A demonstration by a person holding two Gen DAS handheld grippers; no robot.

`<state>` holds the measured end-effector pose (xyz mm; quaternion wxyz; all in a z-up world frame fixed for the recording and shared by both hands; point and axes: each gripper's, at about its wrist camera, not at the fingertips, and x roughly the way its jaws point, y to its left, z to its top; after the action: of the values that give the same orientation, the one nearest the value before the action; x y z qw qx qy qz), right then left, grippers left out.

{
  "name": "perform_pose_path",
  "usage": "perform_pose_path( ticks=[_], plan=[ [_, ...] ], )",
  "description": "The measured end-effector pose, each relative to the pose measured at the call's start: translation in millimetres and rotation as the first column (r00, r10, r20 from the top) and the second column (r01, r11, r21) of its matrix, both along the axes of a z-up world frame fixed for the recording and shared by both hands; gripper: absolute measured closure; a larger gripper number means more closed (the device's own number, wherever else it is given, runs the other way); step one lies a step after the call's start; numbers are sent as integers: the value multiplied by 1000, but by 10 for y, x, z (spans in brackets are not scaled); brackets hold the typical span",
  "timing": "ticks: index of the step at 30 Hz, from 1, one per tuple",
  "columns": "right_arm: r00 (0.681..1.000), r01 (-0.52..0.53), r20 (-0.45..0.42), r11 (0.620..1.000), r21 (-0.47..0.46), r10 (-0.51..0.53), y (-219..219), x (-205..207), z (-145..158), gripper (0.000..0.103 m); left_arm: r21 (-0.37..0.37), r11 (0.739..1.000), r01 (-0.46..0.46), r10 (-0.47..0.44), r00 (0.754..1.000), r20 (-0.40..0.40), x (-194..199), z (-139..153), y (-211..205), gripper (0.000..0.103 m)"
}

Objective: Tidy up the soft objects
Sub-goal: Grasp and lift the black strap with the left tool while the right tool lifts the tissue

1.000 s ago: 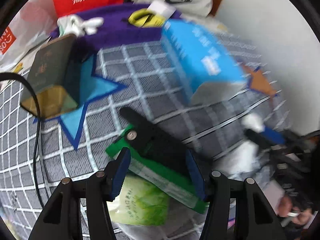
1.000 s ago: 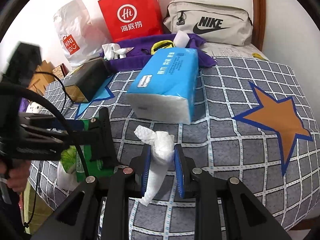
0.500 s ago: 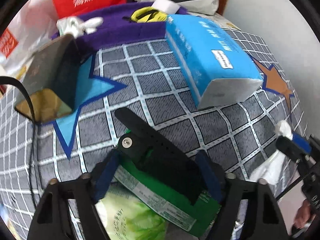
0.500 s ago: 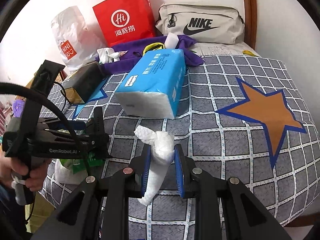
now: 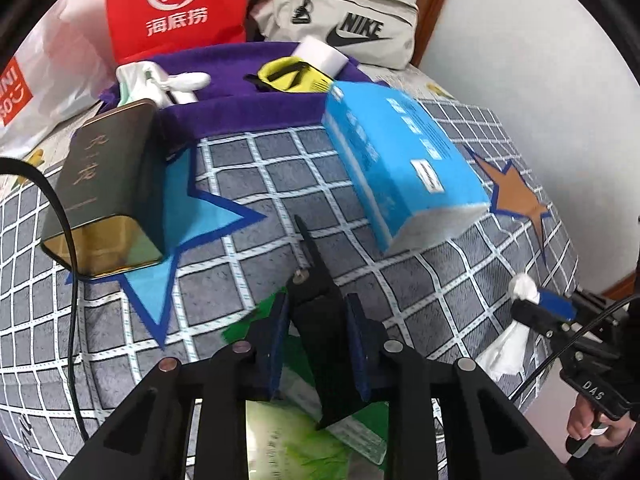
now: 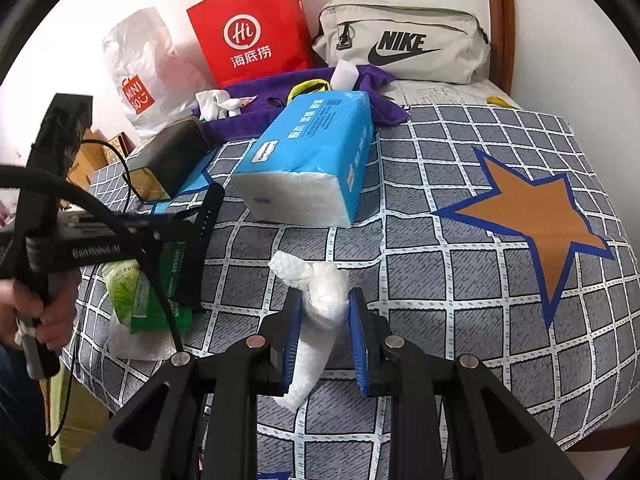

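Grey checked bedcover (image 6: 440,280) underneath everything, with an orange star (image 6: 532,220) at right in the right wrist view.

Grips a white wad (image 6: 324,292) in the right tongs (image 6: 324,320), low in the middle of that view: blue pads clenched on both its sides, knotted top poking above them, loose tail hanging below. Shows again at the right edge of the left wrist view, wad (image 5: 524,286) in right tongs (image 5: 544,308), with the right hand (image 5: 588,428) on the handle beneath.

Closes the left tongs (image 5: 318,332) on a black strap (image 5: 316,320), low in the middle of the left wrist view; pads touching the strap on either side, its narrow end reaching up past them. Stands tilted at left in the right wrist view, strap (image 6: 204,240) over a green pack (image 6: 136,292), left hand (image 6: 40,312) round the handle at the left edge. Lies partly under the tongs at the bottom of the left wrist view, green pack (image 5: 296,440) on the bedcover (image 5: 260,184).

Blue pack (image 5: 400,168) right of centre, white end facing the camera; at centre in the right wrist view, blue pack (image 6: 312,160) just above the wad, apart from it.

Dark box (image 5: 108,184) at left, on a blue star. Purple cloth (image 5: 248,108) behind it, small white and yellow things on top. Red bag (image 5: 176,4) and beige bag (image 5: 340,16) along the top, white bag (image 6: 140,64) at upper left.
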<state>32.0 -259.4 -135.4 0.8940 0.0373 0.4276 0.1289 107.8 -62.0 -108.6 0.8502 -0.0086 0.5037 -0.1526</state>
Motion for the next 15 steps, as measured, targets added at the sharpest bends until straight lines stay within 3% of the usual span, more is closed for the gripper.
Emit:
perform_pose_path(
  ticks=[2, 7, 15],
  plan=[
    [1000, -2, -3, 1000, 0, 2, 7, 11, -9, 80, -34, 999, 2, -2, 1000, -19, 13, -26, 40, 78],
    [1000, -9, -17, 1000, -8, 9, 55, 35, -48, 80, -12, 1000, 5, -5, 999, -35, -19, -113, 34, 79],
    [1000, -24, -12, 1000, -17, 24, 130, 47, 2, 79, -50, 999, 2, -2, 1000, 5, -71, 81, 139, 79]
  ],
)
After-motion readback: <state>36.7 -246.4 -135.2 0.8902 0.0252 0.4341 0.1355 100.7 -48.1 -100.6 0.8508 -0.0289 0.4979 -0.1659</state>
